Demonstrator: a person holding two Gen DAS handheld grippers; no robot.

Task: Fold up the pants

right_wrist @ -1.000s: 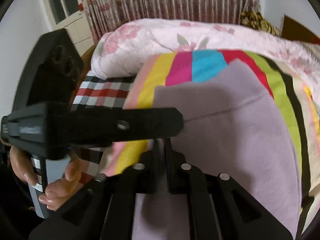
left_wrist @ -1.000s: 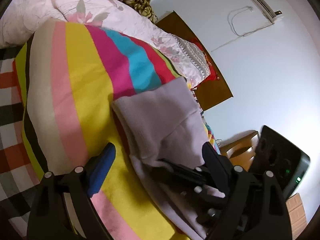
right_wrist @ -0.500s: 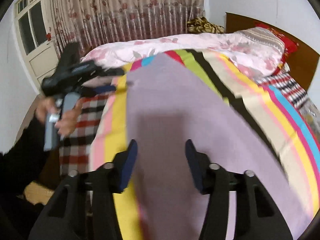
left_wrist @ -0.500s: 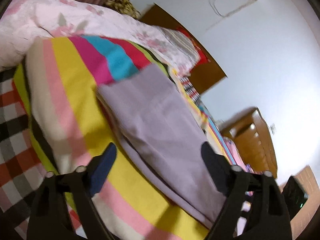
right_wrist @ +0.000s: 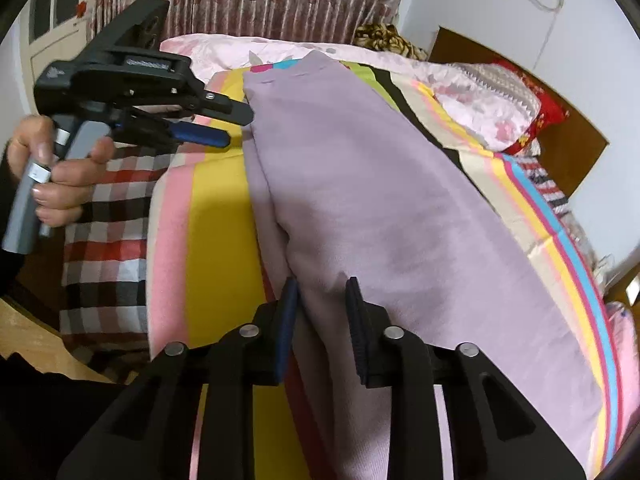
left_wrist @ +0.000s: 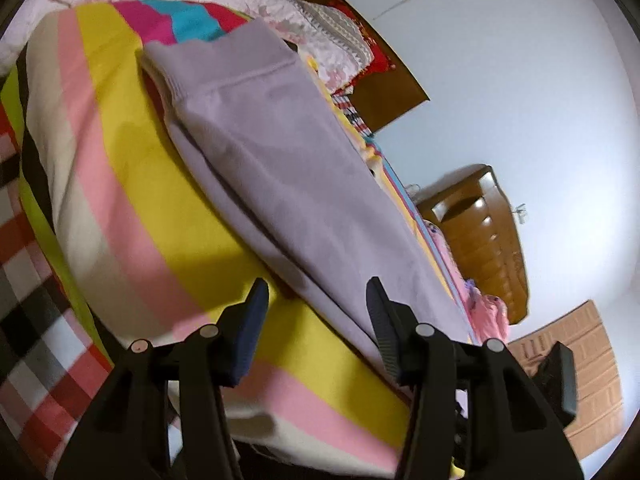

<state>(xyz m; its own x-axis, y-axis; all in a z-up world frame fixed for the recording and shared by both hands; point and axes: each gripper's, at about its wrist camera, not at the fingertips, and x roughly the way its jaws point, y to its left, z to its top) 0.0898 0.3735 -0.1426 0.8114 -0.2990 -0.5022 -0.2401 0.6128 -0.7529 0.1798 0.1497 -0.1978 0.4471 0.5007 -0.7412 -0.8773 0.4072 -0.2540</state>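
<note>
Across the striped blanket (right_wrist: 216,216) on the bed lay the lilac pants (right_wrist: 384,208), folded lengthwise — the right gripper (right_wrist: 320,312) closing its jaws about a fold of their near edge, the left gripper (left_wrist: 314,308) closing too with the pants' edge between its still-spread jaws, untouched.

One pair of lilac pants (right_wrist: 384,200) lies ahead of the right gripper's (right_wrist: 322,312) jaws, its near edge between them. Two grippers show: the right one and the left gripper (right_wrist: 236,126), off to the upper left, held by one hand (right_wrist: 56,176). One striped blanket (right_wrist: 216,240) lies under the pants (a checked sheet (right_wrist: 104,216) beside it). One pink floral quilt (right_wrist: 280,50) and one red pillow (right_wrist: 536,120) lie beyond the jaws. One wooden dresser (left_wrist: 488,236) stands right of the left jaws.
</note>
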